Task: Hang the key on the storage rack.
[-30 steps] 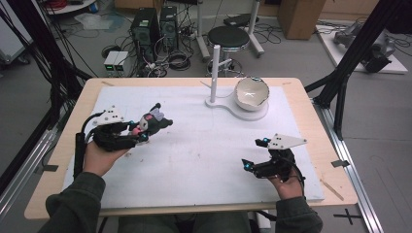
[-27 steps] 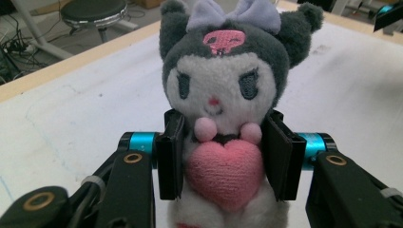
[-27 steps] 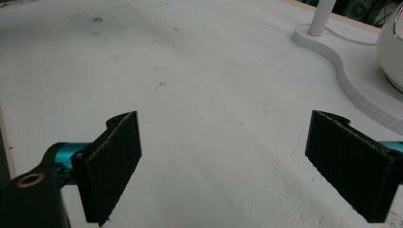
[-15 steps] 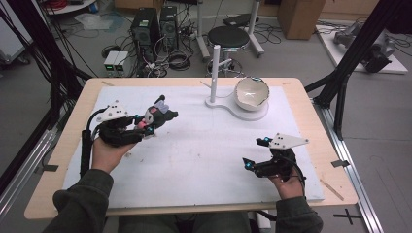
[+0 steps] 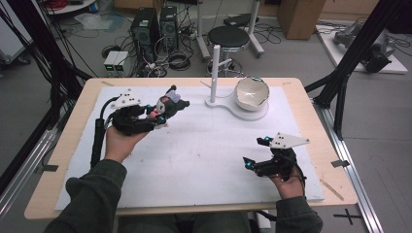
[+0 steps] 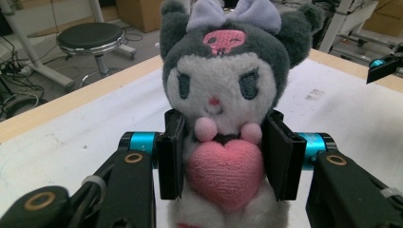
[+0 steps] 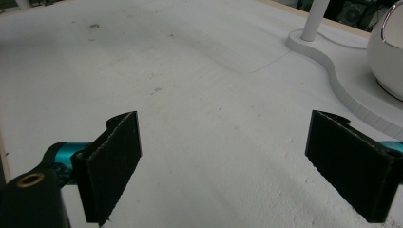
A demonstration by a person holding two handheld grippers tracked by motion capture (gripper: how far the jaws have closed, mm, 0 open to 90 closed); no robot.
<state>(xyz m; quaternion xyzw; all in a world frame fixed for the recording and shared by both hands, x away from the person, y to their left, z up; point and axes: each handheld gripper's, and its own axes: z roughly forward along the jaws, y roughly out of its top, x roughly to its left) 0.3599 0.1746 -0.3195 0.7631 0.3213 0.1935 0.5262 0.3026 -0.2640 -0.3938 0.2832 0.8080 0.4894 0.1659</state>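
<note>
At table rear, bowl on white stand; left tool clamps plush toy; right tool wide open.

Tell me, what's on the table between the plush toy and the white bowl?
In the high view, a white post on a flat white base stands between the plush toy and the bowl; the rest is bare white mat.

Robotics laboratory. A wooden table stands inside a black metal frame on a grey floor. Beyond it, at 11 o'clock, computer towers sit among loose cables; at 12 o'clock, a round stool; at 1 o'clock, cardboard boxes.
</note>
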